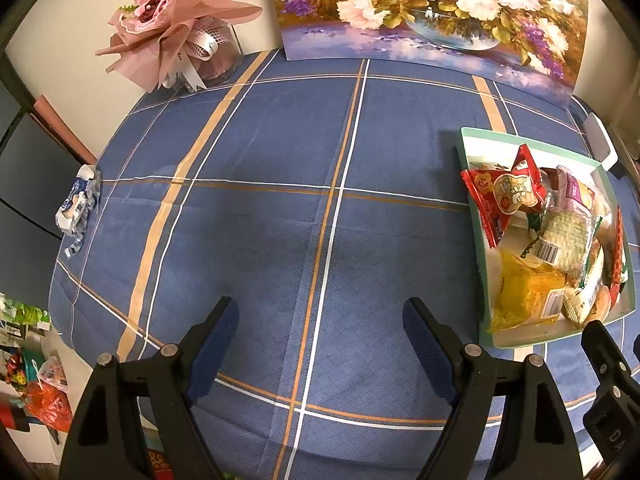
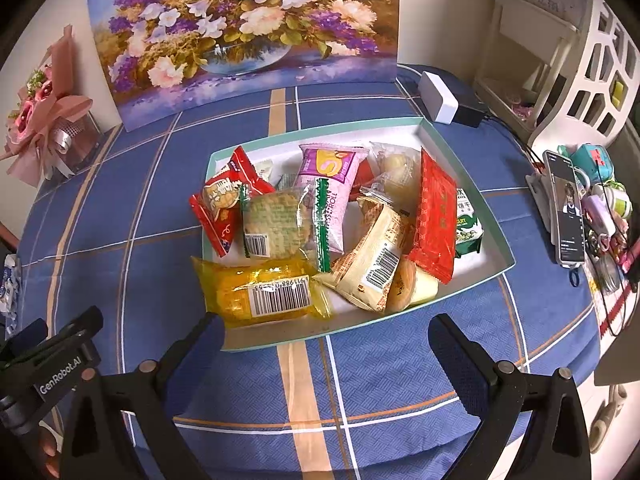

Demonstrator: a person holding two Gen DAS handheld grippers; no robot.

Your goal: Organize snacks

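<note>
A shallow teal-rimmed box (image 2: 490,220) sits on the blue plaid tablecloth, piled with wrapped snacks. Among them are a yellow packet (image 2: 260,292) at the front, a red packet (image 2: 224,200) hanging over the left rim, a pink packet (image 2: 328,184), a flat red packet (image 2: 436,216) and a cream packet (image 2: 376,256). My right gripper (image 2: 328,328) stands open just in front of the box with nothing between its fingers. My left gripper (image 1: 320,312) is open over bare cloth, left of the box (image 1: 520,143), and holds nothing.
A flower painting (image 2: 240,28) leans on the back wall, with a pink bouquet (image 1: 176,28) at the back left. A crumpled blue-white wrapper (image 1: 78,204) lies at the table's left edge. A white device (image 2: 438,96), a phone on a stand (image 2: 564,208) and clutter crowd the right side.
</note>
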